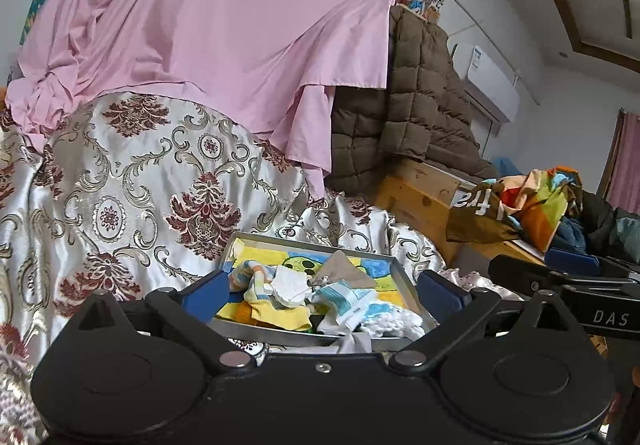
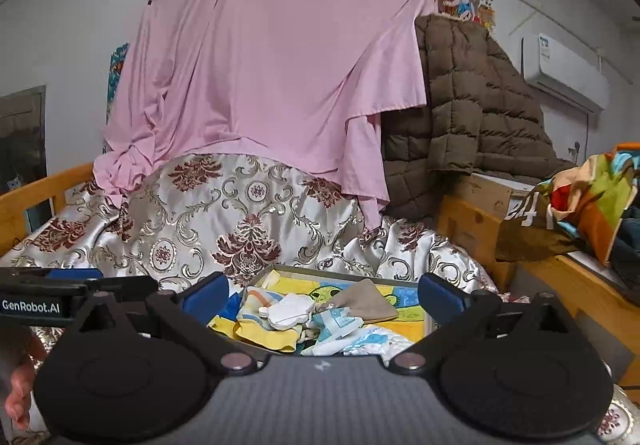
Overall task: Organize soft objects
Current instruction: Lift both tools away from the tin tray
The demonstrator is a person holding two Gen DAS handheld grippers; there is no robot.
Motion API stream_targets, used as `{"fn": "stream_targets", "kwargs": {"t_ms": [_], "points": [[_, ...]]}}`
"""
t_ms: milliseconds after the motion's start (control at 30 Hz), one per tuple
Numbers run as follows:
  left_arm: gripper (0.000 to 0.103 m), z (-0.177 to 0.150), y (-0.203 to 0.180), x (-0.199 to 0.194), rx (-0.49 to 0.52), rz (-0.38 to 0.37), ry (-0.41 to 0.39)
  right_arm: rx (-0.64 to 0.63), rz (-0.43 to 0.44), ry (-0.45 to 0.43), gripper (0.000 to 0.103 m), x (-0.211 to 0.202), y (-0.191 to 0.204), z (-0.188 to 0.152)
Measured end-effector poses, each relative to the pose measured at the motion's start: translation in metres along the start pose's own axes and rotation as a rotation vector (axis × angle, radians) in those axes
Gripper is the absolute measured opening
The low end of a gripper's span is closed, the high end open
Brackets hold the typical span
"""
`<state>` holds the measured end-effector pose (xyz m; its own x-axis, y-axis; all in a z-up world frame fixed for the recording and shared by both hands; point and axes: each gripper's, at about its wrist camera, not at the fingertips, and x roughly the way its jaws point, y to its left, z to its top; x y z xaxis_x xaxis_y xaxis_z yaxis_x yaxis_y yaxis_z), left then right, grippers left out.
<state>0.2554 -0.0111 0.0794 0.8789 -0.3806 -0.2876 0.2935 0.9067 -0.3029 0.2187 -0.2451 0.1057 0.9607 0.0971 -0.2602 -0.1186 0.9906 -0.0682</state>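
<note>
A: What do your claws look like?

B: My left gripper (image 1: 324,291) has its blue-padded jaws spread wide with nothing between them, and my right gripper (image 2: 324,295) is the same, wide apart and empty. In the left wrist view the right gripper (image 1: 576,265) shows at the right edge; in the right wrist view the left gripper (image 2: 76,277) shows at the left edge.

A: And the soft things?

B: They sit in a shallow grey metal tray (image 1: 404,277) on a silvery bedspread with dark red floral patterns (image 1: 132,181), just beyond both claws. Inside I see a white fluffy sock (image 2: 286,311) near the middle, a yellow sock (image 2: 266,335) at the near left, a folded grey-beige cloth (image 2: 366,301) to the far right, and a white and light blue striped sock (image 1: 348,301) at the near right, all heaped loosely and touching.

A: What is behind?

B: A pink sheet (image 2: 280,65) hangs over the far side, with a brown quilted jacket (image 2: 472,105) to its right
</note>
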Motion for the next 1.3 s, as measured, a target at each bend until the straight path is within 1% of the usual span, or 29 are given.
{"fn": "stream_targets", "kwargs": {"t_ms": [300,567,733,833,967,1133,1300], "points": [[0.102,-0.014,-0.009,-0.046,0.016,0.006,-0.037,0.042,-0.011,-0.026,0.103,-0.045,0.003,-0.014],[0.102,-0.042,-0.012,-0.078,0.07,0.022,-0.031,0.09,-0.031,-0.006,0.103,-0.07,0.006,-0.047],[0.102,-0.068,-0.005,-0.093,0.084,0.055,0.004,0.078,-0.055,0.017,0.103,-0.08,0.011,-0.072],[0.102,-0.08,0.0,-0.097,0.077,0.067,0.032,0.078,-0.063,0.028,0.103,-0.087,0.014,-0.086],[0.102,-0.094,0.005,-0.103,0.072,0.084,0.049,0.09,-0.066,0.056,0.103,-0.091,0.017,-0.102],[0.102,-0.11,0.008,-0.105,0.066,0.1,0.105,0.11,-0.062,0.097,0.103,-0.093,0.023,-0.123],[0.102,-0.124,0.006,-0.104,0.093,0.13,0.164,0.124,-0.06,0.129,0.103,-0.093,0.027,-0.14]]}}
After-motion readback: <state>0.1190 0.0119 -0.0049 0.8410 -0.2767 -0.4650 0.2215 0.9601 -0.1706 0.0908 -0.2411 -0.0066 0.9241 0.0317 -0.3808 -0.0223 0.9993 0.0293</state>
